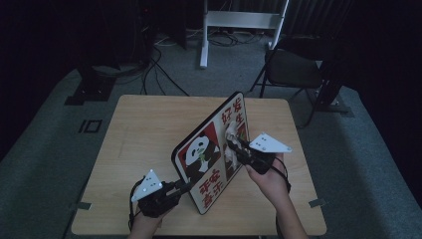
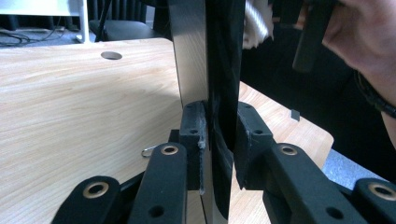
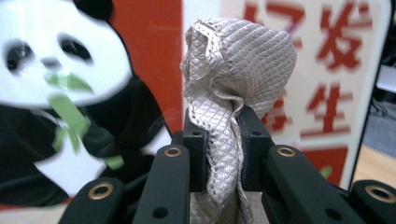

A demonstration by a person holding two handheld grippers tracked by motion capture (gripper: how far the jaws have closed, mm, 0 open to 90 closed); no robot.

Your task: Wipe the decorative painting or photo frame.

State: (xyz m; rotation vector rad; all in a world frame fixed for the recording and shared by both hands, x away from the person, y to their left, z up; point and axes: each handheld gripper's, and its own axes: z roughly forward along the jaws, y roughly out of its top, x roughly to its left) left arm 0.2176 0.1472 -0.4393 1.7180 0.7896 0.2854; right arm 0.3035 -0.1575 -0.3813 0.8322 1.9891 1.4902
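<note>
A flat board (image 1: 209,154) with a panda picture and red characters stands tilted on its lower edge on the wooden table (image 1: 144,129). My left gripper (image 1: 185,186) is shut on the board's near lower edge (image 2: 219,116); its pads press both faces. My right gripper (image 1: 239,147) is shut on a bunched pale quilted cloth (image 3: 233,79), held against the printed face of the board (image 3: 140,56), beside the panda. The cloth (image 1: 232,133) shows as a light wad near the board's right half.
The table has a round hole (image 2: 111,55) in its top, far from the board. A folding chair (image 1: 291,69) and a white frame (image 1: 241,22) stand on the grey floor beyond the table, with cables (image 1: 154,69) lying there.
</note>
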